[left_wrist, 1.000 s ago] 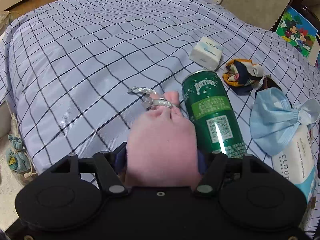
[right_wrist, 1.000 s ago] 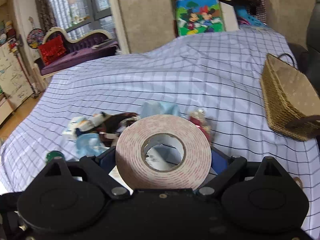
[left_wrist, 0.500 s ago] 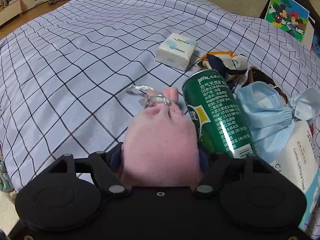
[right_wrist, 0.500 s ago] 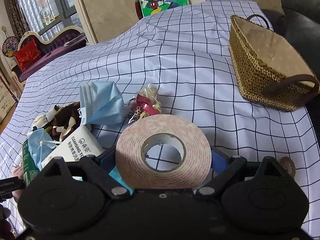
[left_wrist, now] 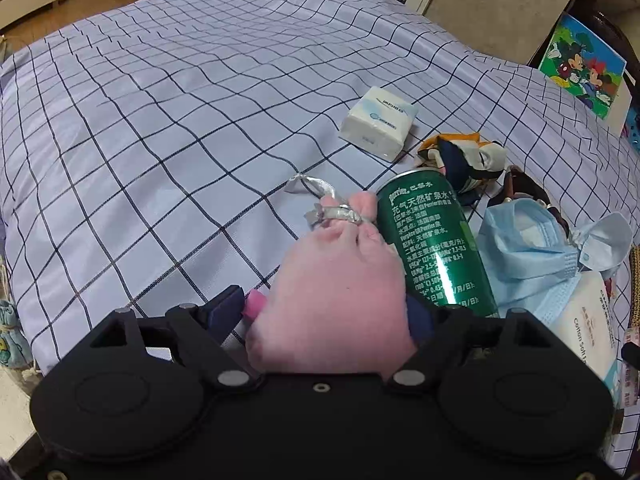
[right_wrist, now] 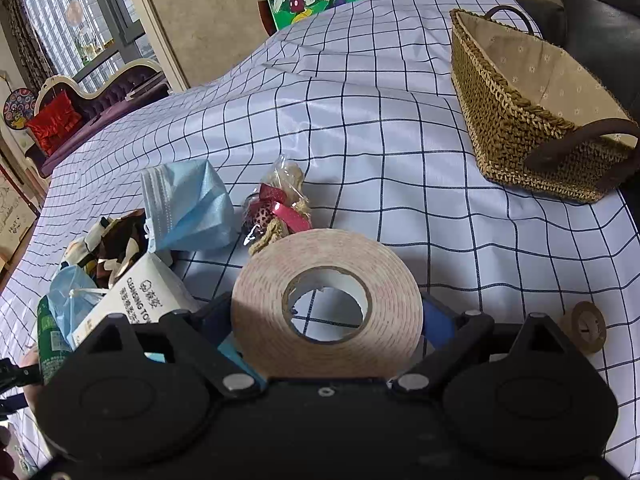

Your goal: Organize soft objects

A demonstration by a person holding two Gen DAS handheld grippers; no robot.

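Note:
A soft pink pouch tied with a silver ribbon lies on the checked bedspread, against a green Perrier can. My left gripper straddles the pouch. Its jaws are opening, and a gap shows beside the left finger. In the right wrist view my right gripper is shut on a wide pinkish tape roll, held low over the bedspread. Ahead lie a blue face mask, a patterned scarf and a towel pack.
A woven basket with dark handles stands at the far right. A small tape roll and a cellophane bag with a red ribbon lie close by. A white tissue pack, a scarf and a mask lie beyond the can.
The left jaws have widened, and the left finger has drawn away from the pink pouch. My right gripper has sunk towards the bed with the tape roll.

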